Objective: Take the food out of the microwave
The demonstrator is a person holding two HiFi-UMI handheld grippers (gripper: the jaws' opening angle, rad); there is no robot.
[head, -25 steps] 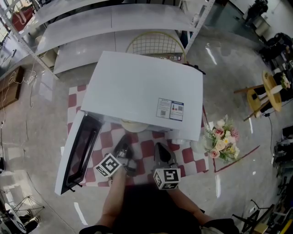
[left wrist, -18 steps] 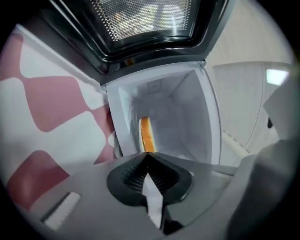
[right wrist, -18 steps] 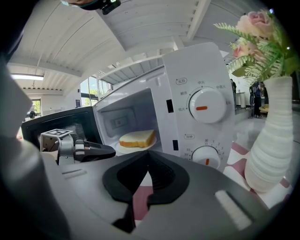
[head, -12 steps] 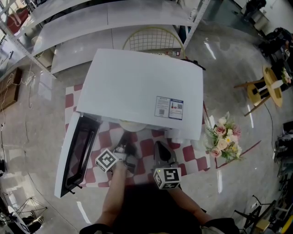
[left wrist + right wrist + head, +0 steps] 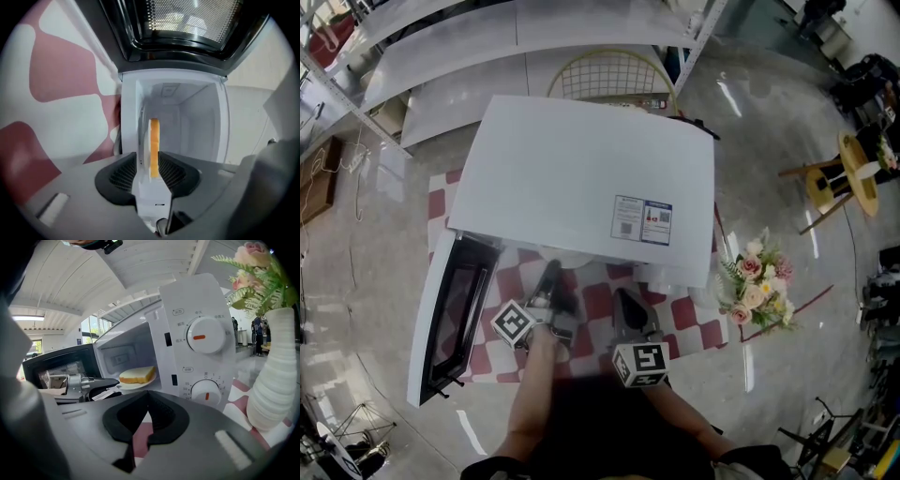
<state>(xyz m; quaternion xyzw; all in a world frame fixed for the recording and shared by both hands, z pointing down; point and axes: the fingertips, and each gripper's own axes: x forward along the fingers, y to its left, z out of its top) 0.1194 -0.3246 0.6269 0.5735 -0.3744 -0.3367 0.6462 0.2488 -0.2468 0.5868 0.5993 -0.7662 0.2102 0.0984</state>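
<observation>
Now at the microwave mouth: bread on plate, not yet out

Left gripper [image 5: 149, 157] [image 5: 551, 275]: rolled on its side, jaws apart and just been opening. I see the plate [image 5: 142, 140] rim and bread [image 5: 153, 145] in the gap.

Right gripper [image 5: 147, 393] [image 5: 623, 298]: jaws together, empty, over the checked cloth [image 5: 600, 305].

Bread: on the white plate [image 5: 136, 386] inside the microwave [image 5: 581, 187], whose door [image 5: 450, 314] is swung wide left.

Vase of flowers [image 5: 274, 376] [image 5: 755, 286]: just right of the microwave.

White microwave [image 5: 581, 187], red/wht check cloth [image 5: 684, 323], yellow food [image 5: 137, 375].
</observation>
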